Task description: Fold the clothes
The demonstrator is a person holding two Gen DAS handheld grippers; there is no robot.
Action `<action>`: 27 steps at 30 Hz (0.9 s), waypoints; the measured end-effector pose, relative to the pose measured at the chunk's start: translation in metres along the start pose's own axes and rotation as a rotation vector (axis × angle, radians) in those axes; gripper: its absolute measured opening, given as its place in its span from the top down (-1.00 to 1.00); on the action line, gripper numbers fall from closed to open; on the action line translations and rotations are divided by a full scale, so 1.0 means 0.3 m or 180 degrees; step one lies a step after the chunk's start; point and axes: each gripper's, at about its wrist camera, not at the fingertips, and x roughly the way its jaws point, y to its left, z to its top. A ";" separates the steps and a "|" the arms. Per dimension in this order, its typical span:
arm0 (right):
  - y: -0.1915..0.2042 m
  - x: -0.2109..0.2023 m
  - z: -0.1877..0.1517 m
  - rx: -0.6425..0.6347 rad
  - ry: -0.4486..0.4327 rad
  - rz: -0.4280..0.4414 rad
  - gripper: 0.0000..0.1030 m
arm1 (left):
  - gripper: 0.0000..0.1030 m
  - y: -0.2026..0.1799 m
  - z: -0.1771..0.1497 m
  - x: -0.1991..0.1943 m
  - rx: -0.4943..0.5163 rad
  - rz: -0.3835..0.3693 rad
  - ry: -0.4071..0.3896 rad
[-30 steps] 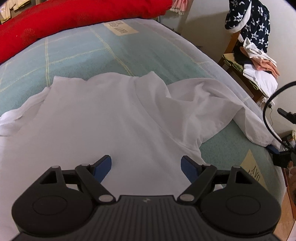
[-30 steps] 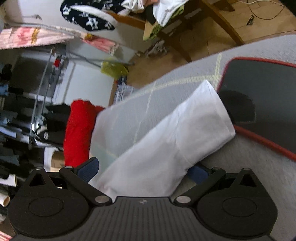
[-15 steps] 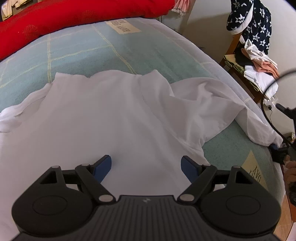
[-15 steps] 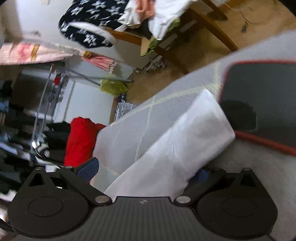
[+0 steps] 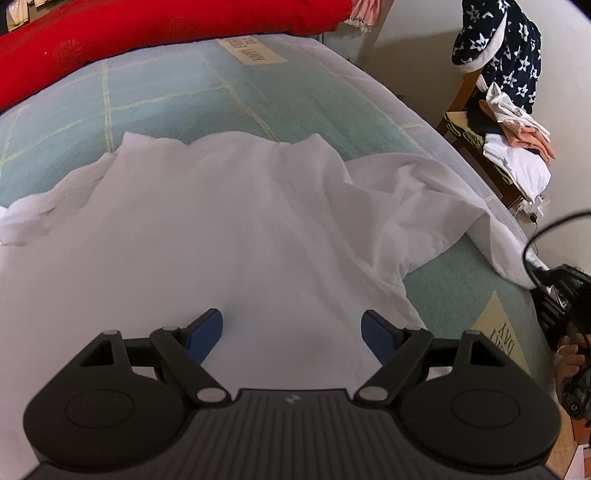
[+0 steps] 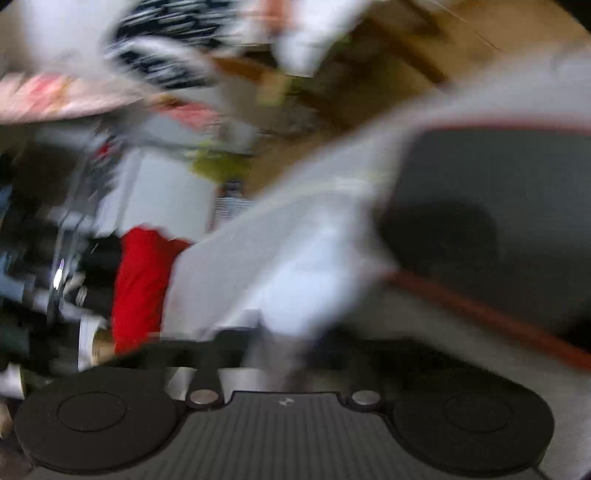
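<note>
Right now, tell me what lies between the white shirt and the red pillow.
Only bare green checked bedcover separates the white shirt from the red pillow, seen in the left wrist view.

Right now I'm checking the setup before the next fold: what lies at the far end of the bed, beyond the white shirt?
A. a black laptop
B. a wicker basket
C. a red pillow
C: a long red pillow lies across the far end of the bed, past the white shirt.

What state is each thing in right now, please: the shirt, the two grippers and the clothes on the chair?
White shirt: spread on the bed, unfolded, right sleeve rumpled.
Left gripper: open above the shirt, holding nothing.
Right gripper: shut on the sleeve; picture blurred.
Clothes on chair: piled loosely.
Red cushion: lying along the bed's far edge.
</note>
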 end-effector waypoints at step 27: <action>0.500 0.110 0.255 -0.2313 0.0336 -0.0723 0.73 | -0.59 0.035 -0.020 -0.037 -0.0079 0.0150 -0.0069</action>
